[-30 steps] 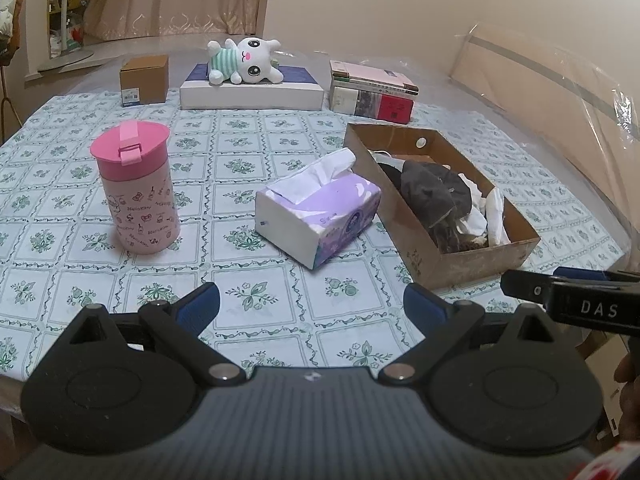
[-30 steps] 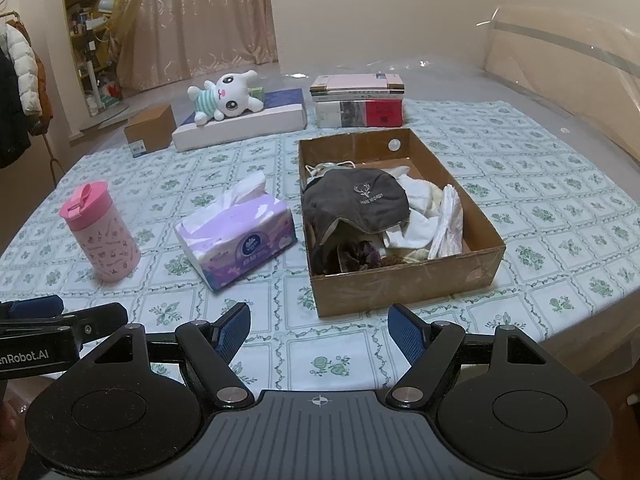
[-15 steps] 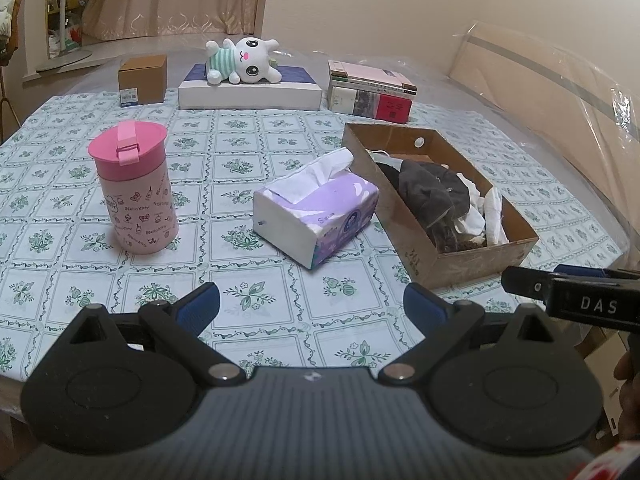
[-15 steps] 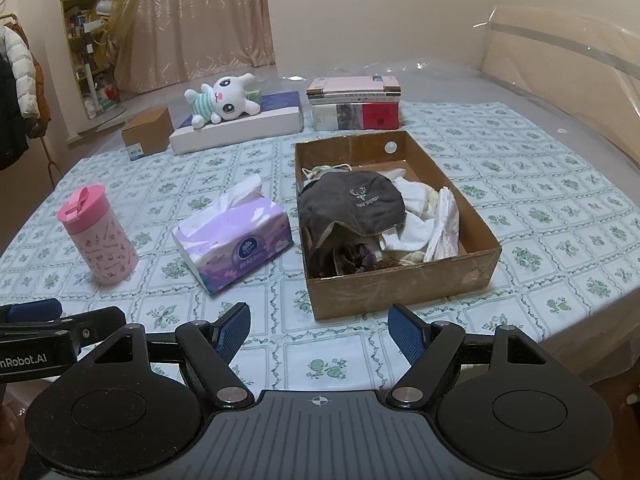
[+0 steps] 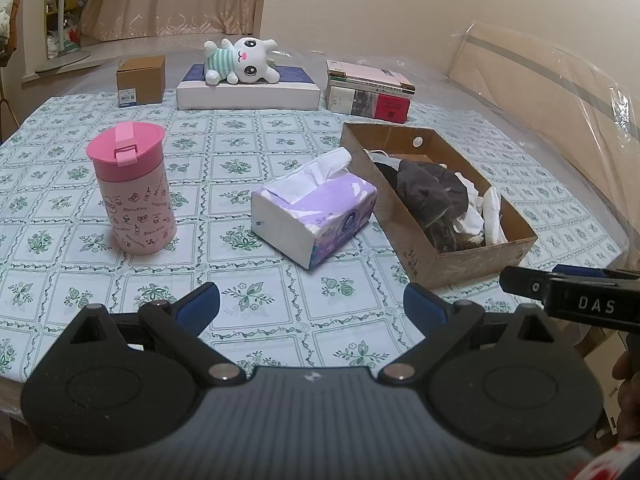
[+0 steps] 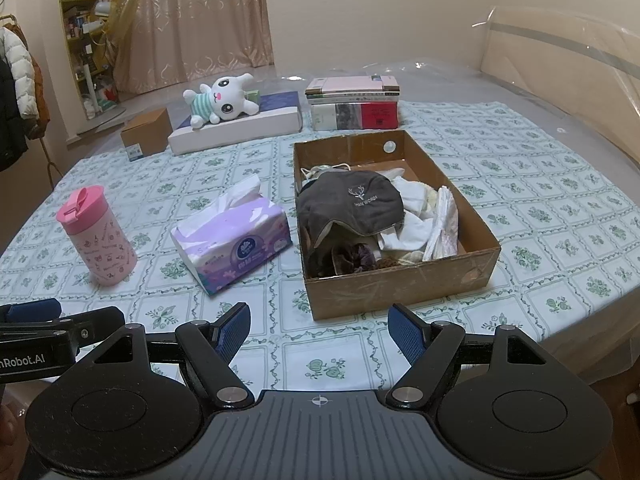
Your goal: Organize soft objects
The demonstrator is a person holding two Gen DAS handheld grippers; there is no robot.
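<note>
A: From the left, what is still outside?

B: The tissue pack lies beside the box, and the plush rabbit is far back. The cap and cloths are already inside.

A: And the claws?

B: The left gripper and the right gripper are both spread and hold nothing.

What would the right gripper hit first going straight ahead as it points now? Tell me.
Probably the near wall of the cardboard box, which lies just ahead of the open right gripper and slightly right of its centre line. Depth is hard to judge.
</note>
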